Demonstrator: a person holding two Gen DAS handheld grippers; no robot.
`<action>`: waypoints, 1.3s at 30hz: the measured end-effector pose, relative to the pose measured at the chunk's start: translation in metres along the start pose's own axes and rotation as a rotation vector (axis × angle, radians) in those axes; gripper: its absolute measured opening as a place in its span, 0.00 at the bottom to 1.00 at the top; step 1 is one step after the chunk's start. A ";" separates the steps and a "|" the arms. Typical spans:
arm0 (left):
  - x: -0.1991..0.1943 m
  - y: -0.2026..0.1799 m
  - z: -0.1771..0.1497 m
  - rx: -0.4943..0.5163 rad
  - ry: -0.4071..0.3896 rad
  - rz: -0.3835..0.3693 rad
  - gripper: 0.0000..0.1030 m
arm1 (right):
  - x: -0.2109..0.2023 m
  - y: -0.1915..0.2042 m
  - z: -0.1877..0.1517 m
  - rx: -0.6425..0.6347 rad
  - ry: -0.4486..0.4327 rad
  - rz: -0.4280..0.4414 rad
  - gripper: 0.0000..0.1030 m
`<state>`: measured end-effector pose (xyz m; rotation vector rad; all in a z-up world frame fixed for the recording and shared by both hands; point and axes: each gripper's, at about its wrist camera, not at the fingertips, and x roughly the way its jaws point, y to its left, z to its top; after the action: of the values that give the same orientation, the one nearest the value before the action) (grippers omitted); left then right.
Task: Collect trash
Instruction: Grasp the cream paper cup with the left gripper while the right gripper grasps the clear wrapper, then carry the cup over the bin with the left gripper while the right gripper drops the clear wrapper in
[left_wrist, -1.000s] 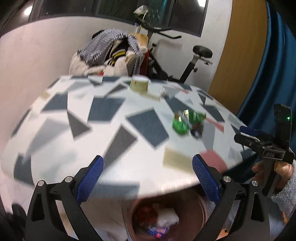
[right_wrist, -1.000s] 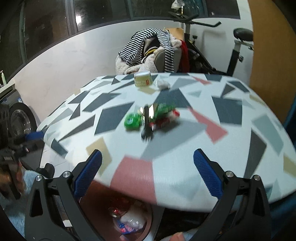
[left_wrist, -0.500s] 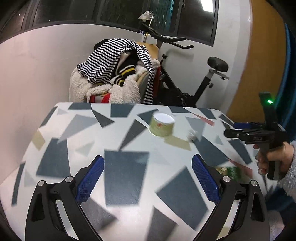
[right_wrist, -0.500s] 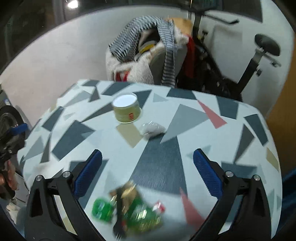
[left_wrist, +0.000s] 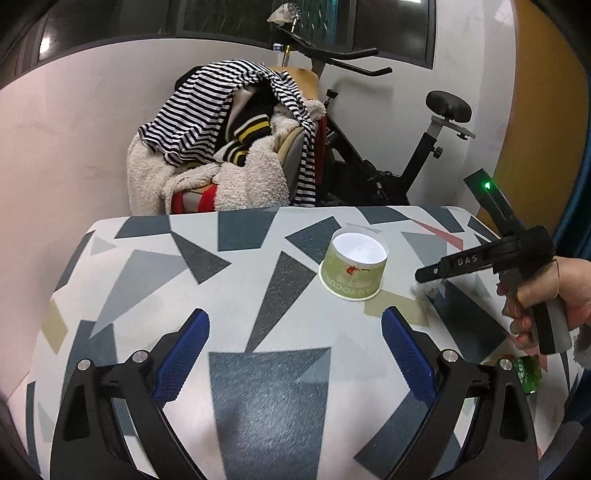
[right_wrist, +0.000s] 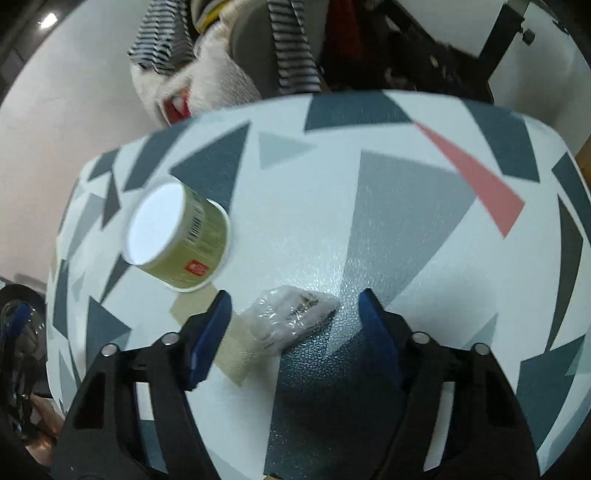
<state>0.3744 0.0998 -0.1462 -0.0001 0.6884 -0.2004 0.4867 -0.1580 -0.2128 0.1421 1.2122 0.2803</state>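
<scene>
My right tool (right_wrist: 291, 325) straddles the crumpled wrapper (right_wrist: 291, 319) at 4 o'clock from the yogurt cup (right_wrist: 177, 236) on the table (right_wrist: 406, 221); jaws just been closing, not yet gripping. Next: clamp, lift. Left tool (left_wrist: 295, 354) wide, empty.

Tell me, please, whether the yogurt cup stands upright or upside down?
Upside down: the yogurt cup rests on its wide rim, closed white base up.

An exercise bike (left_wrist: 417, 162) stands behind the patterned table (left_wrist: 155, 280), beside heaped laundry (left_wrist: 225, 147) (striped top uppermost).
</scene>
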 end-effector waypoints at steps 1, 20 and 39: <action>0.005 -0.002 0.002 0.000 0.004 -0.006 0.89 | -0.001 -0.002 -0.001 0.007 0.003 0.016 0.50; 0.141 -0.063 0.056 -0.036 0.166 -0.009 0.89 | -0.101 -0.060 -0.063 -0.145 -0.251 0.039 0.31; 0.044 -0.088 0.024 0.074 0.138 -0.083 0.70 | -0.149 -0.041 -0.125 -0.218 -0.334 0.050 0.31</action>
<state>0.4067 0.0043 -0.1496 0.0562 0.8185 -0.3079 0.3276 -0.2453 -0.1318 0.0276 0.8416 0.4136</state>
